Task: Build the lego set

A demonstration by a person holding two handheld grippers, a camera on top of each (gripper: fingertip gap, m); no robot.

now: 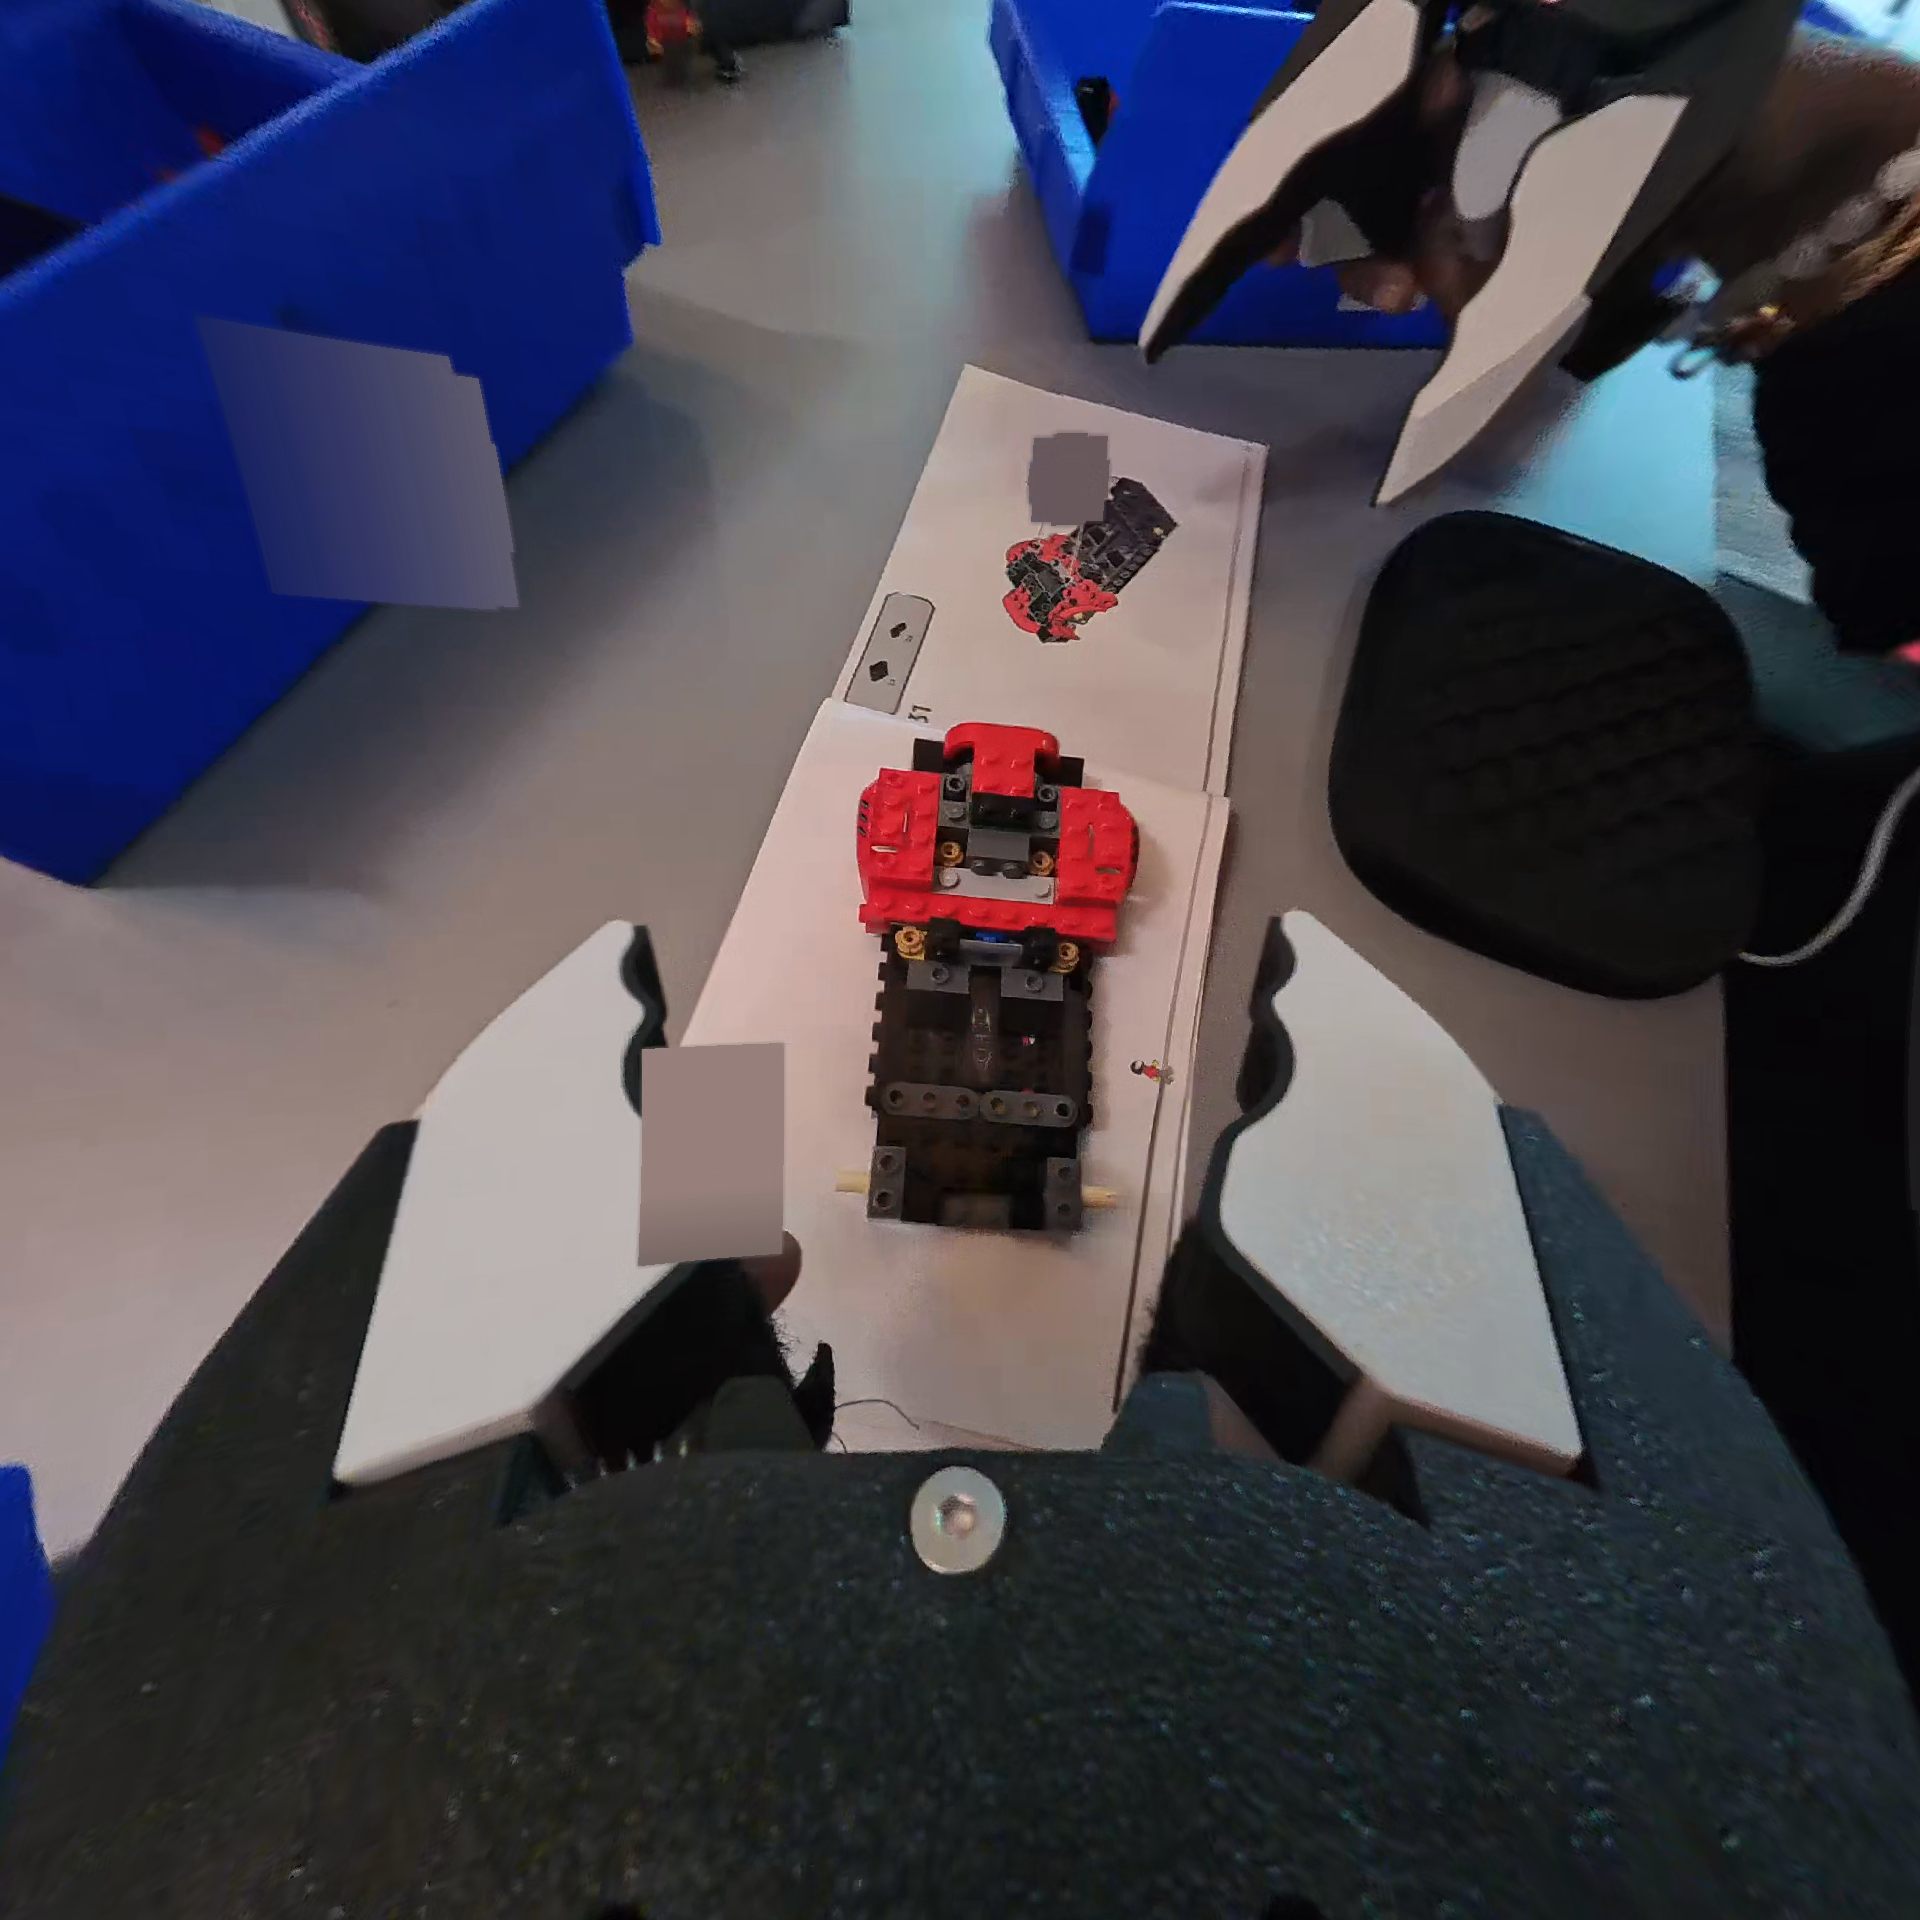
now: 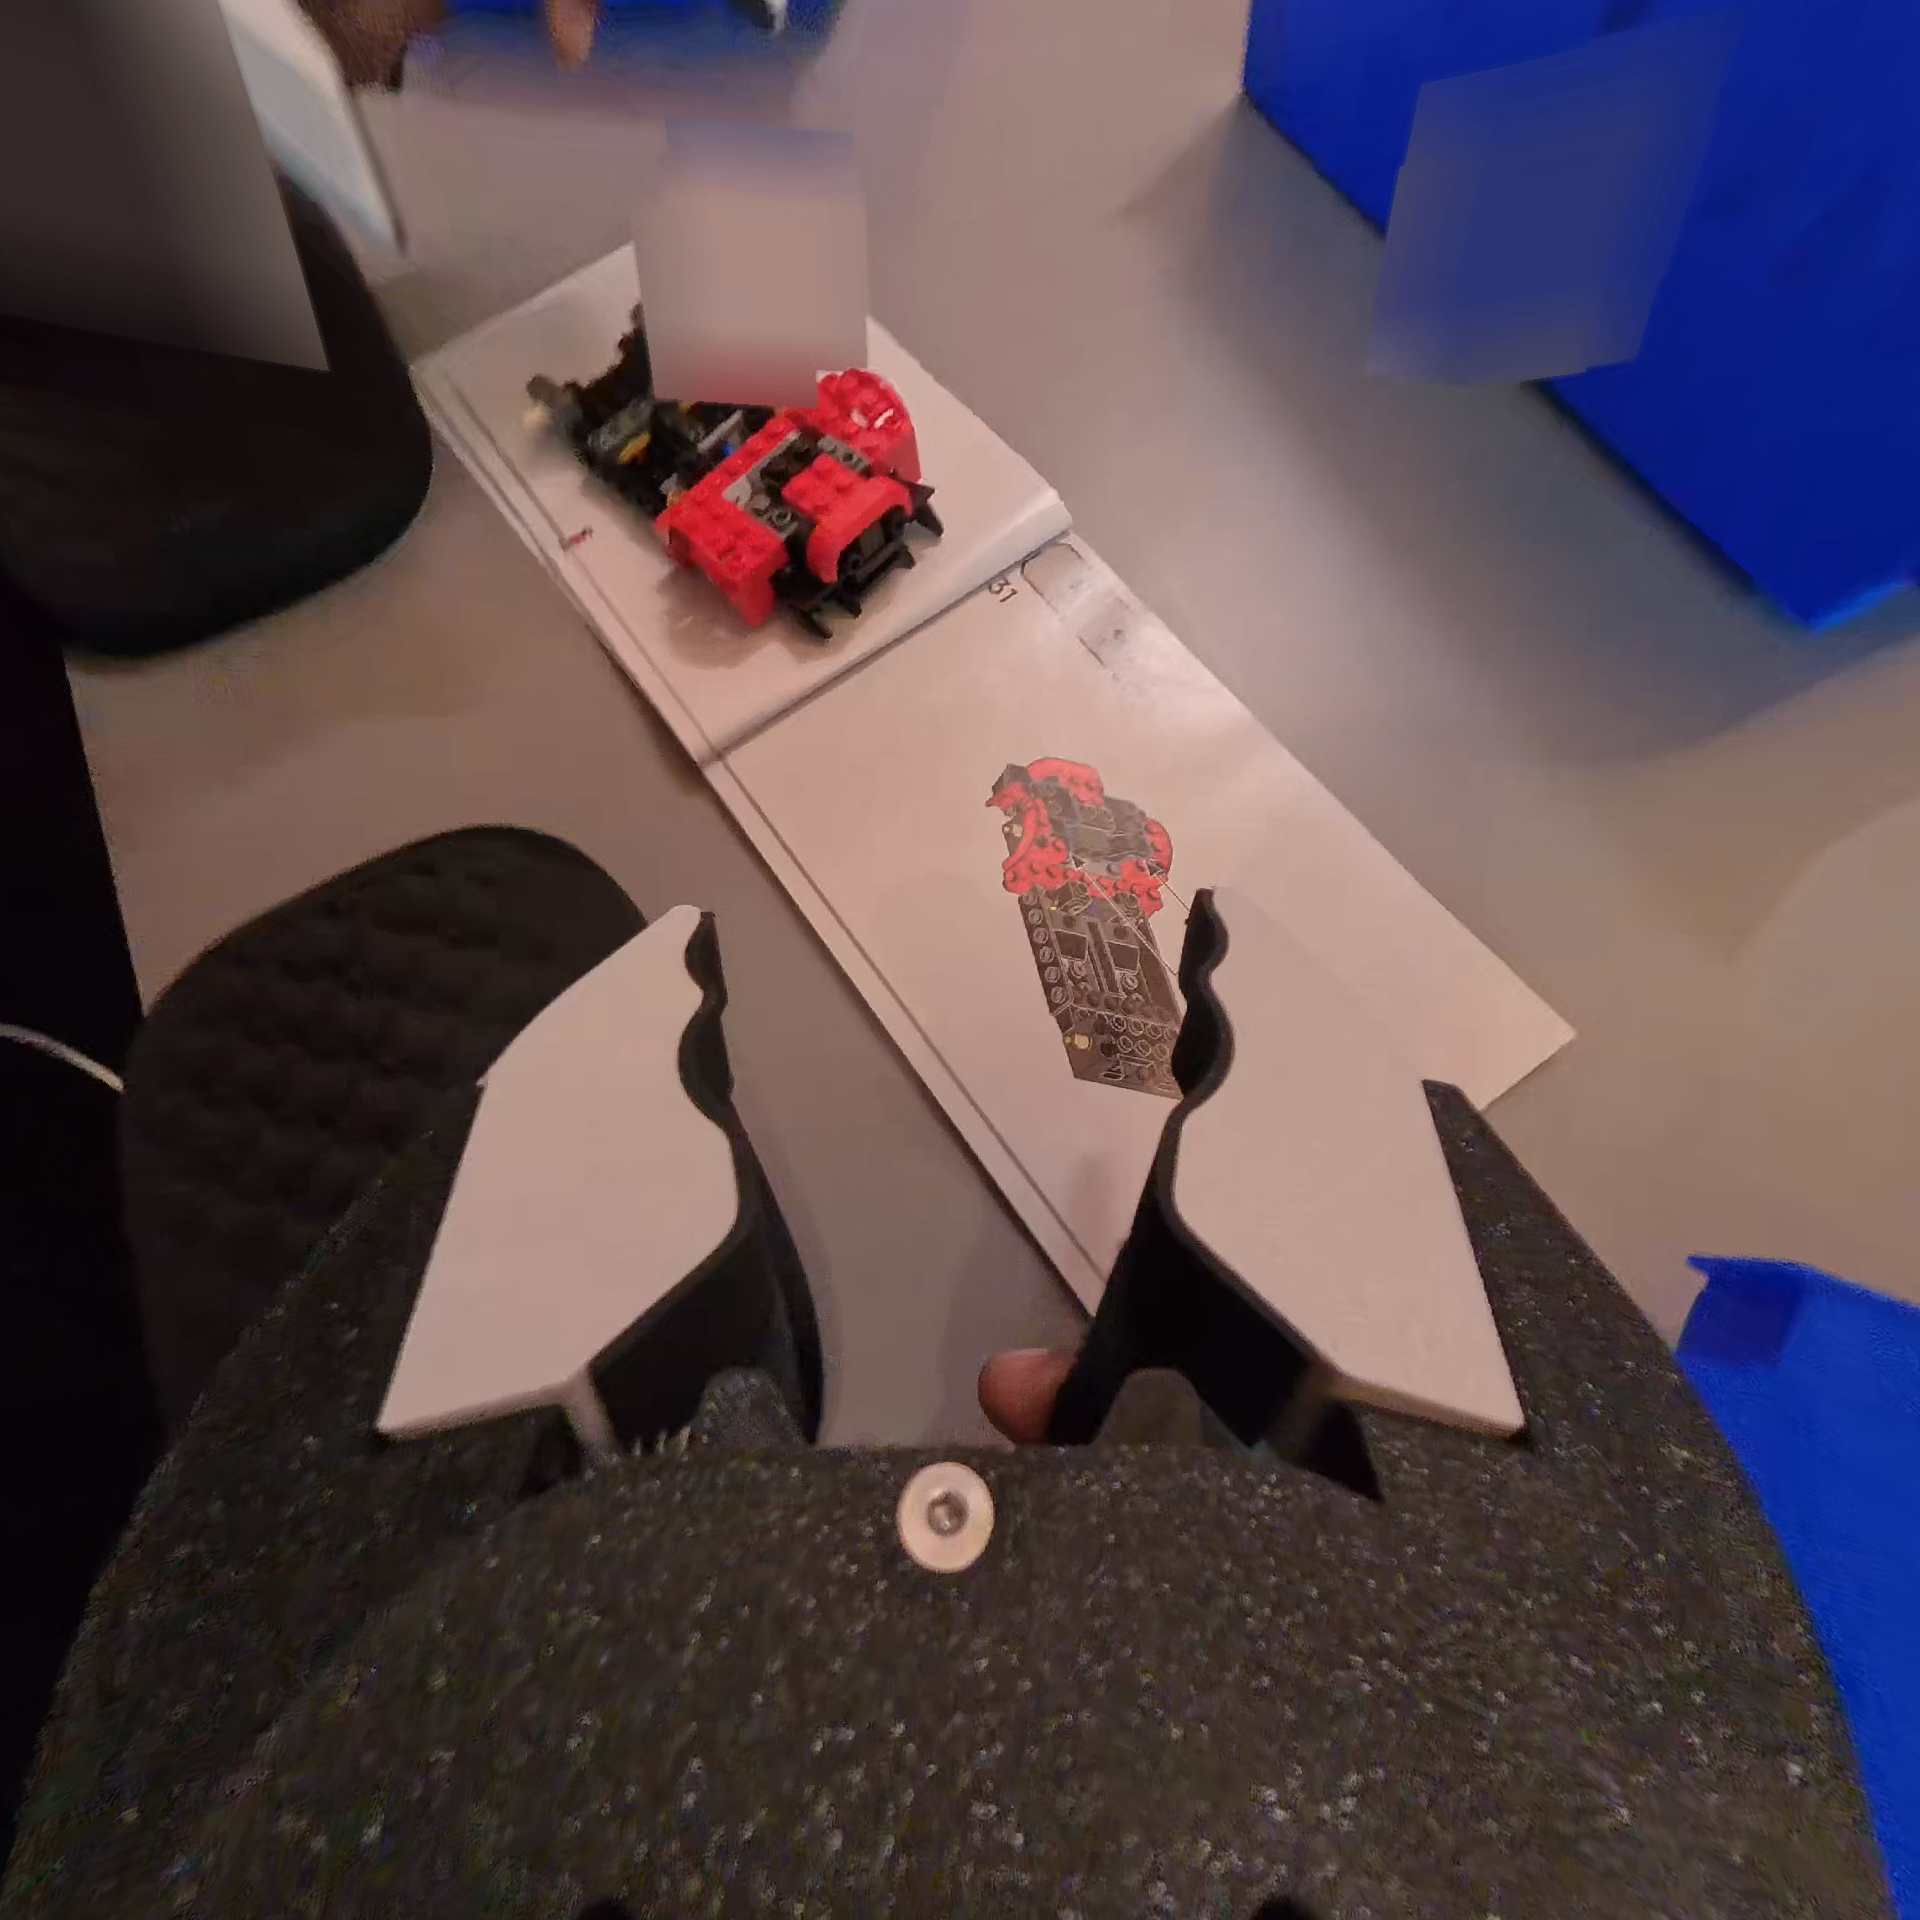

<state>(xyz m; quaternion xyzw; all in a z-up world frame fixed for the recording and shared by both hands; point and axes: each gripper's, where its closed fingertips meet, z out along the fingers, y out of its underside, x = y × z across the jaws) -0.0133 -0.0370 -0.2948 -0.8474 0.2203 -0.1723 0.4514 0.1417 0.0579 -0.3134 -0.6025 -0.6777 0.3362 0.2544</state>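
Observation:
A partly built red and black lego car (image 1: 987, 977) lies on the open instruction booklet (image 1: 935, 1330) on the grey table. My left gripper (image 1: 956, 935) is open and empty, held above the car with a finger on each side of it. My right gripper (image 2: 951, 909) is open and empty, hovering over the booklet's other page (image 2: 1299, 831), apart from the car (image 2: 769, 488). The right gripper also shows at the top right of the left wrist view (image 1: 1268, 426), raised above the table.
Blue storage bins stand at the far left (image 1: 312, 416) and far right (image 1: 1132, 187) of the table; one shows in the right wrist view (image 2: 1714, 312). A black padded chair seat (image 1: 1548, 748) sits at the table's right edge, also in the right wrist view (image 2: 343, 1039).

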